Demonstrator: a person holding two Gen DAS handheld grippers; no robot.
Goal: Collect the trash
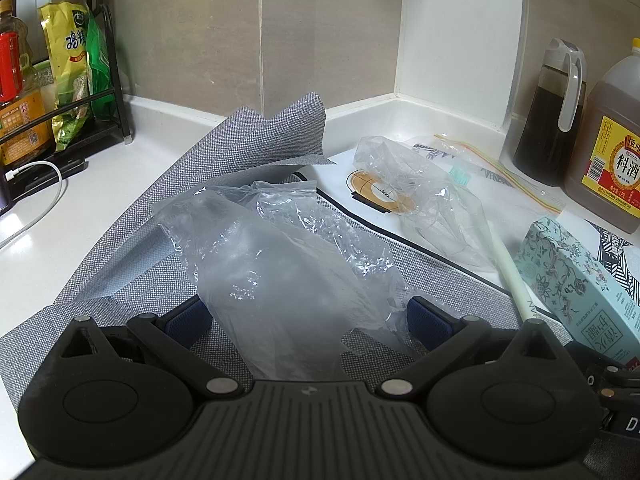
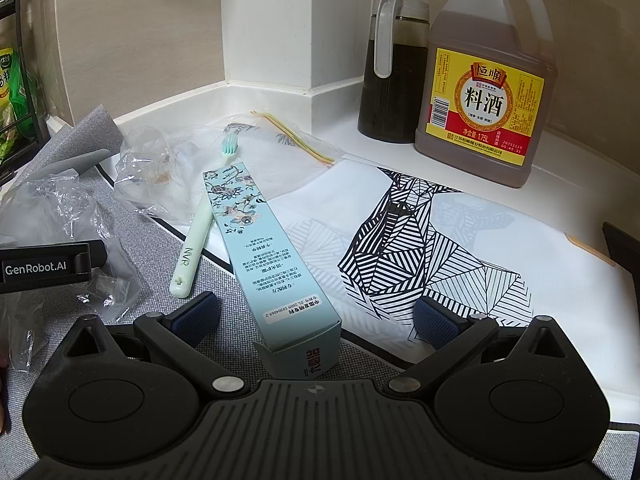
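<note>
Left tongs (image 1: 308, 320) stand wide, their blue pads either side of a crumpled clear bag (image 1: 280, 264) that lies on a grey mat (image 1: 132, 264), its long axis running near to far; whether the pads touch it I cannot tell. Right tongs (image 2: 318, 314) are wide too, with the near end of a pale blue floral box (image 2: 264, 248) between the pads, nothing pinched. That box lies flat, pointing far and slightly left, with Chinese print on it. Just left, a mint toothbrush (image 2: 196, 236) marked "NVR" lies alongside, bristles far. The left tool's side reads "GenRobot.AI". Farther left a second clear bag (image 2: 148, 172) sits beside a zip bag (image 2: 288, 148). Both lie on a white mat (image 2: 420, 248) with a striped deer drawing. On the white tabletop (image 2: 352, 140), far right, a jug (image 2: 488, 88) labelled "料酒" and "1.75L" stands beside a dark bottle (image 2: 392, 68), against beige tiled walls. Far left is a rack (image 1: 60, 92) of packets.
</note>
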